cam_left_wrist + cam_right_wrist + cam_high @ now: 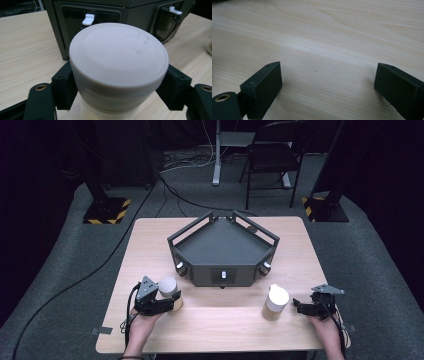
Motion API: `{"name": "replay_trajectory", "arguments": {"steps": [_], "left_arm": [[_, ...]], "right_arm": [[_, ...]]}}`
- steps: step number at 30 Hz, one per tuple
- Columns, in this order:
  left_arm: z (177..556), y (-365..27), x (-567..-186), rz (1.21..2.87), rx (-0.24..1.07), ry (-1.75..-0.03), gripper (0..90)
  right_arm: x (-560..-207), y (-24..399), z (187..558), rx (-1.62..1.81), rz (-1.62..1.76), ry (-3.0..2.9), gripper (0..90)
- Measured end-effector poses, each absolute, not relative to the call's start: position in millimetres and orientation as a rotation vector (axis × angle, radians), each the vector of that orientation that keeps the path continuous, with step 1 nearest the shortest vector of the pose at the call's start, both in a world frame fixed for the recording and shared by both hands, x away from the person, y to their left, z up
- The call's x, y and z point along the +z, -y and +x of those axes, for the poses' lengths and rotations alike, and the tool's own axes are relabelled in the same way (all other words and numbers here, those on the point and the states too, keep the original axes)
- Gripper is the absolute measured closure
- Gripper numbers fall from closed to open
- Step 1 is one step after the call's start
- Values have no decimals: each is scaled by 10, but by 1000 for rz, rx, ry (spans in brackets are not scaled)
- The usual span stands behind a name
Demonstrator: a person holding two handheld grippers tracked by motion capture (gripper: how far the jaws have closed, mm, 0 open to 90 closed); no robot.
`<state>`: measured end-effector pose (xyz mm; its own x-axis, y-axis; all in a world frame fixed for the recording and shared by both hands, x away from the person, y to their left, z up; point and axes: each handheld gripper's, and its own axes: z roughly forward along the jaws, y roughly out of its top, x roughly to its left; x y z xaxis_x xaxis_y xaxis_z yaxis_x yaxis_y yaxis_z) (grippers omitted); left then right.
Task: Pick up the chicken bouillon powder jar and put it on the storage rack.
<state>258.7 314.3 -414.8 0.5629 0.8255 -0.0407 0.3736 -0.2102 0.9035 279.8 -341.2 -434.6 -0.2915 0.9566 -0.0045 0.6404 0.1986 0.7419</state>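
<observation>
High view puts the left gripper (167,303) near the table's (150,235) front left, its jaws pinching a white-capped jar (169,290) just under the cap, likely so the jar stays steady or can be lifted, while a second capped jar (275,302) stands untouched front right beside the right gripper (300,307), whose jaws are spread over bare wood. Left gripper view brings the cap (117,58) so close that the jar's lower body is cut off, and the dark angular tray (112,10) behind it is cropped, its white latches (88,19) barely readable.
</observation>
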Motion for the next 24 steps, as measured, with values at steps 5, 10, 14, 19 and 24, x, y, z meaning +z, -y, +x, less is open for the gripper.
{"name": "replay_trajectory", "arguments": {"steps": [5,10,14,19,24], "left_arm": [[2581,-3136,-4163,1802,584,-984,331],[2585,-3140,-4165,1797,579,-988,333],[2598,-3132,-4130,1811,575,-993,334],[2613,-3130,-4101,1816,560,-994,334],[2608,-3113,-4032,1808,564,-975,334]], "right_arm": [[-4345,3412,2798,888,1485,-2009,66],[-4345,3412,2798,888,1485,-2009,65],[-4345,3412,2799,888,1485,-2009,65],[-4345,3412,2799,888,1485,-2009,65],[-4345,3412,2799,888,1485,-2009,65]]}}
